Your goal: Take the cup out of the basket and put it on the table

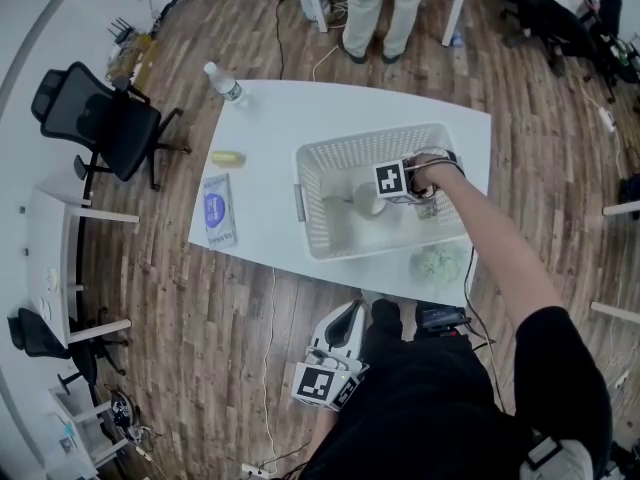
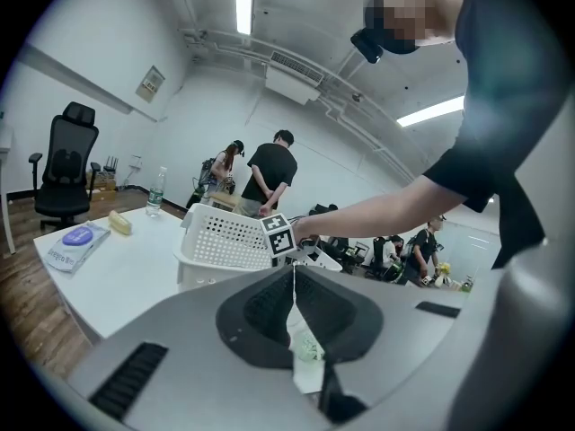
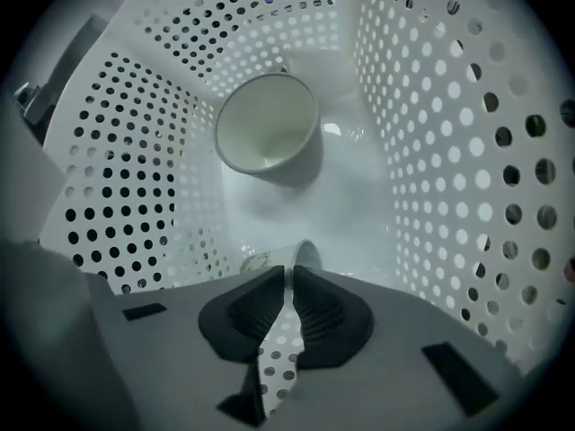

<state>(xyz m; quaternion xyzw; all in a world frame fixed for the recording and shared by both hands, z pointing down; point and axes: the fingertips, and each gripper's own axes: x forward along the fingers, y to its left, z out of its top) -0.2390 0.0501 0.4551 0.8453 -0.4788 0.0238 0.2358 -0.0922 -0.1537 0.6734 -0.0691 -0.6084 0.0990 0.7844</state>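
Right claw (image 3: 289, 269) is down inside the basket (image 3: 135, 151), pointing steeply at the floor of it. Its jaws are closed to a thin slit. The tips sit on the edge of a small pale cylinder (image 3: 269, 257) lying on its side, low centre of the right gripper view. It looks pinched by the rim. It might be a little paper cup, I can't tell.

The white cup (image 3: 267, 133) is in the basket too, upper centre of that view, mouth facing the camera. It is apart from the claw and nothing touches it. The basket stands on the worktop (image 1: 290, 118), right of centre in the head view.

Left claw (image 2: 294, 272) is low at the bottom centre of the head view, off the worktop edge. Its jaws are together and hold nothing.

Risks, as I judge them:
- If the white cup is the target, the grip is on the wrong item. Lifting now brings the cylinder out and the cup stays in.
- A rim pinch on a thin wall is weak, so the piece could swing, crumple or drop on the way up.
- The basket walls stand close on the right, so the claw or its load may catch the rim and drag the light basket.
- A green clump (image 1: 437, 263) lies just beside the basket, lower right, so the set-down spot there is crowded.
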